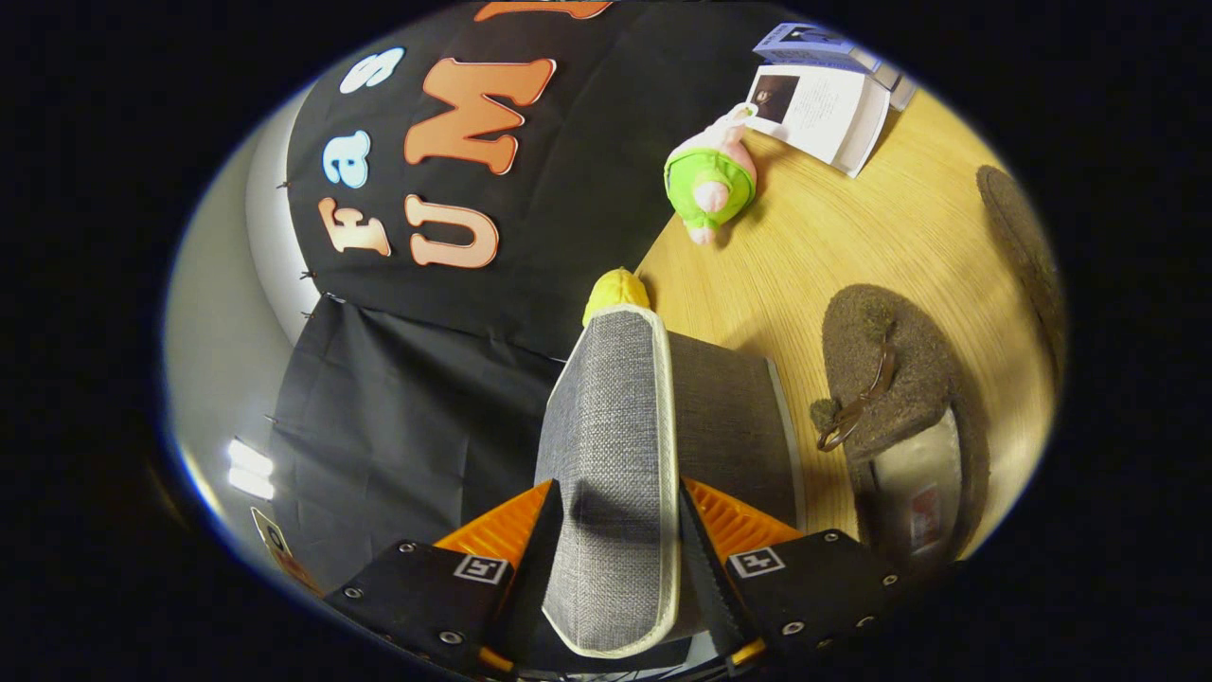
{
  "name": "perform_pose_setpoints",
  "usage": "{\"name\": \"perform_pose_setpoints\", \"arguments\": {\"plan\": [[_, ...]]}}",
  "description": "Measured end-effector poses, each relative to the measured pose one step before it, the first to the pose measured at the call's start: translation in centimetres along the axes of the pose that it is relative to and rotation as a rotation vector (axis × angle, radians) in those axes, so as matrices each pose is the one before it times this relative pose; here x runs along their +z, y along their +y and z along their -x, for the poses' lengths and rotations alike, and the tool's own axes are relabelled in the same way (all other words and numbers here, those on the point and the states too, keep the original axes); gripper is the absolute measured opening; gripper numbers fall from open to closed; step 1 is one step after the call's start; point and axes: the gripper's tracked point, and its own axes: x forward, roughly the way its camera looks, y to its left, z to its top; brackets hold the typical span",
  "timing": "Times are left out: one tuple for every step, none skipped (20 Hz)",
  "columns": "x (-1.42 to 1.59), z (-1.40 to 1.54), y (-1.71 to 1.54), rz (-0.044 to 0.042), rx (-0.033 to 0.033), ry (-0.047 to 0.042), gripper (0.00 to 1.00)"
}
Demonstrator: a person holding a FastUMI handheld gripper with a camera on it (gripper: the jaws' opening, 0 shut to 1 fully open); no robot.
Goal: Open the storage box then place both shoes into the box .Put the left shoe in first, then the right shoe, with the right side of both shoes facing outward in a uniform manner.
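My gripper (615, 493) is shut on the grey fabric lid (611, 398) of the storage box, both fingers pressing on its flat faces. The white-trimmed lid stands on edge between the fingers, swung up. Behind it, to the right, shows the box's grey body (734, 426). A brown fuzzy shoe (885, 374) with a small lace bow lies on the wooden table (852, 246) just right of the box, its pale lining showing. Farther right lies part of a second brown shoe (1023, 237).
A green and pink plush toy (712, 175) lies on the table beyond the box. An open booklet (819, 109) sits past it. Something yellow (617, 289) peeks over the lid's top edge. Black cloth hangs as the wall left of the table.
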Motion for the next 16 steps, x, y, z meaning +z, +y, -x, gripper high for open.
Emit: {"name": "perform_pose_setpoints", "arguments": {"plan": [[0.338, 0.640, 0.490, -0.01002, 0.01274, -0.00996, 0.65], [0.406, 0.389, 0.320, -0.00449, 0.00636, -0.01690, 0.50], [0.217, 0.114, 0.319, -0.00135, 0.00627, -0.01274, 0.40], [0.378, 0.169, 0.299, -0.00457, 0.00154, -0.00973, 0.30], [0.369, -0.020, 0.286, -0.00504, -0.00377, -0.00873, 0.22], [0.224, -0.221, -0.073, -0.00144, -0.02393, -0.00329, 0.06], [-0.128, 0.117, 0.460, 0.00957, -0.00570, 0.00228, 0.01], [-0.042, 0.166, 0.945, 0.01366, 0.00521, -0.00065, 0.01], [-0.043, 0.227, 1.367, 0.01056, 0.02384, -0.00227, 0.01], [0.243, 0.074, 1.539, 0.01085, 0.02802, -0.00585, 0.01], [0.271, -0.063, 1.566, 0.01546, 0.02023, -0.00620, 0.01], [0.198, -0.224, 1.299, 0.02525, 0.01079, -0.00190, 0.01], [0.062, -0.102, 1.151, 0.02903, 0.00043, 0.00136, 0.01], [0.176, -0.331, 0.964, 0.02993, -0.00296, 0.00541, 0.01], [-0.075, -0.318, 1.012, 0.02368, -0.00253, 0.00704, 0.01], [-0.108, -0.447, 0.936, 0.01965, -0.00556, 0.00615, 0.00]]}}
